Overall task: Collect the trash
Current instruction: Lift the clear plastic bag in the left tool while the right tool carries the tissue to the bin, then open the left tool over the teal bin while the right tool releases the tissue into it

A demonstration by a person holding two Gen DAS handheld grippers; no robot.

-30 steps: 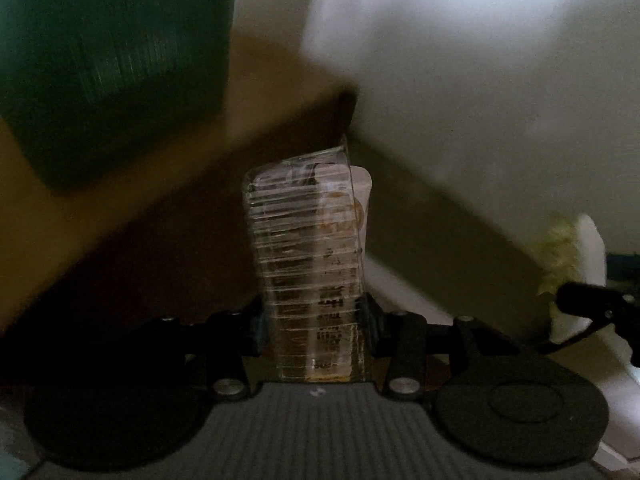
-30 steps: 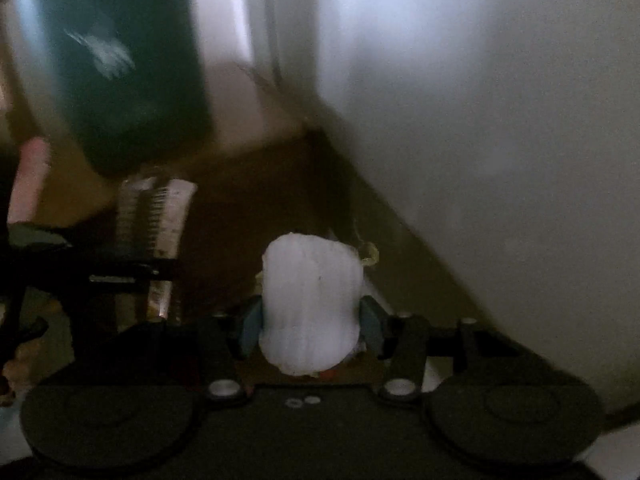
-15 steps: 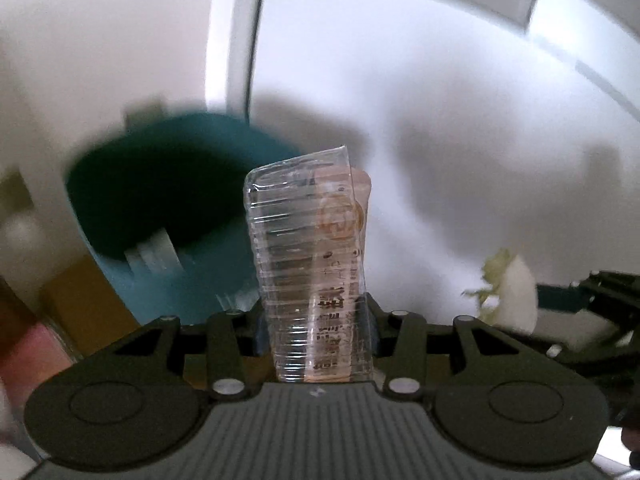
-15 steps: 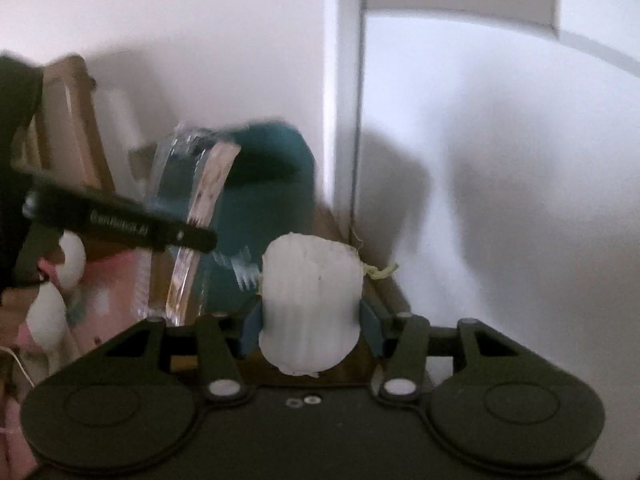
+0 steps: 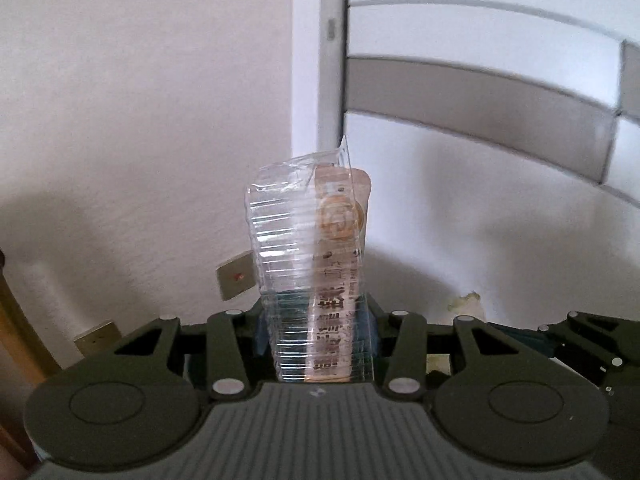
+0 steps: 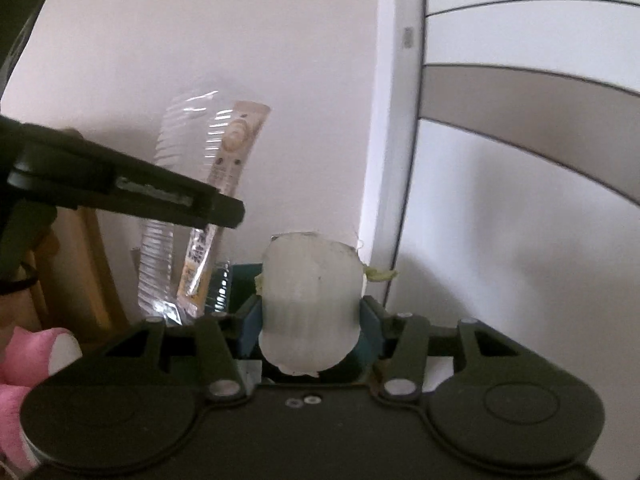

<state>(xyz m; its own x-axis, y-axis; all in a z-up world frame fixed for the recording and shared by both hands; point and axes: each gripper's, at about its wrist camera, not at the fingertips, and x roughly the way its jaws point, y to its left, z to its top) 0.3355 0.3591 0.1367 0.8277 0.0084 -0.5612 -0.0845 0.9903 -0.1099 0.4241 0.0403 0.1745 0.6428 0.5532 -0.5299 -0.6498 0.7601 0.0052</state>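
My left gripper (image 5: 318,336) is shut on a clear ribbed plastic wrapper (image 5: 308,264) with a tan printed label, held upright in front of a white wall. The same wrapper (image 6: 208,184) and the left gripper's finger (image 6: 160,196) show at the left of the right wrist view. My right gripper (image 6: 310,320) is shut on a white cabbage piece (image 6: 310,304) with a pale green shred at its right edge. A bit of that piece (image 5: 466,304) and the right gripper (image 5: 580,336) show low right in the left wrist view. The teal bin is all but hidden behind the grippers.
A white wall and a white door frame (image 5: 320,60) fill both views. Wall sockets (image 5: 236,280) sit low left. Wooden furniture (image 6: 80,264) and a pink plush thing (image 6: 24,356) are at the left of the right wrist view.
Both grippers have tilted upward, still holding their items. The dark teal bin has slid down out of sight, and the wall and door frame now fill the views.
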